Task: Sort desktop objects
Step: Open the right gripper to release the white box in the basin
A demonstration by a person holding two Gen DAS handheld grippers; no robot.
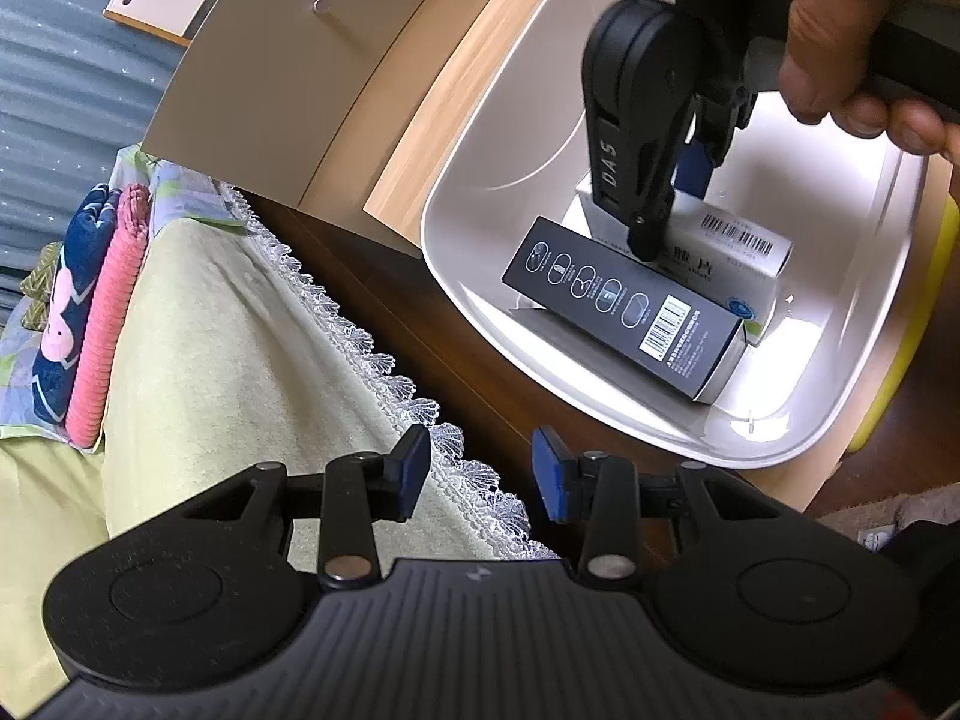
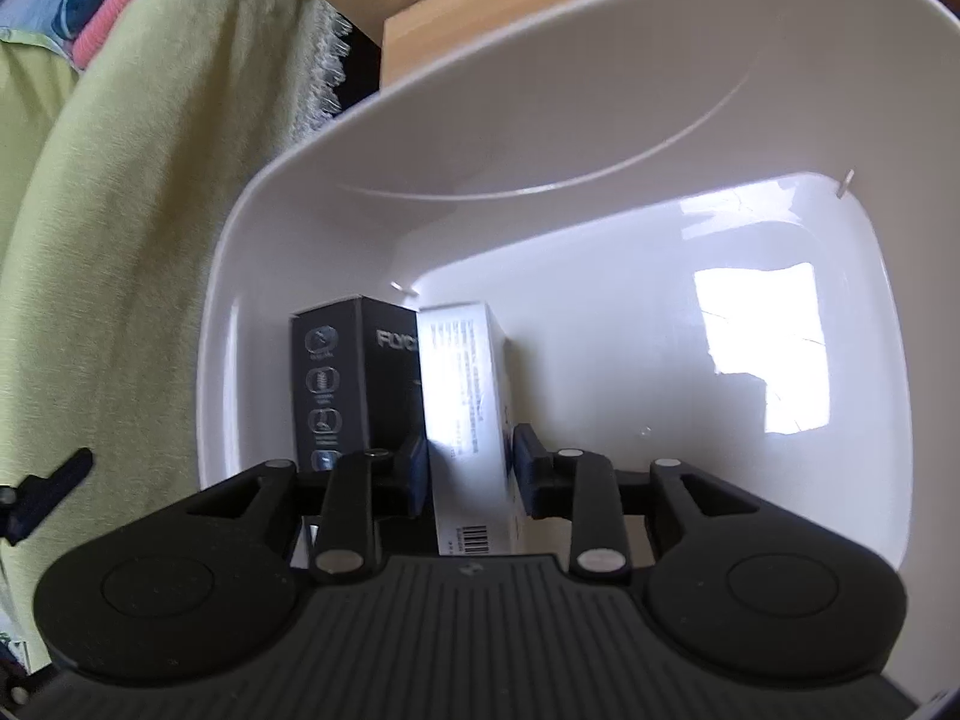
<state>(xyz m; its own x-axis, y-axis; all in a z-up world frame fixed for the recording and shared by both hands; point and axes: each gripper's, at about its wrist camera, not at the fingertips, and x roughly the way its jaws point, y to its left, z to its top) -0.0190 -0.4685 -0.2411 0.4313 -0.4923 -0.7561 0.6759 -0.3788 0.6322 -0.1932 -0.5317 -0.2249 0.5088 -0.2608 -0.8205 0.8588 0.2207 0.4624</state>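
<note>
the white box is straddled in the white bin by the right gripper, fingers narrow and barely off it, while the left gripper is held spread and empty.

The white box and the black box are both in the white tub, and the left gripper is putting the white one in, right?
Not quite: the right gripper is placing the white box beside the black box in the tub, as the right wrist view shows.

White bin on dark table

White box lower end hidden behind gripper body (barcode partly visible).
</note>
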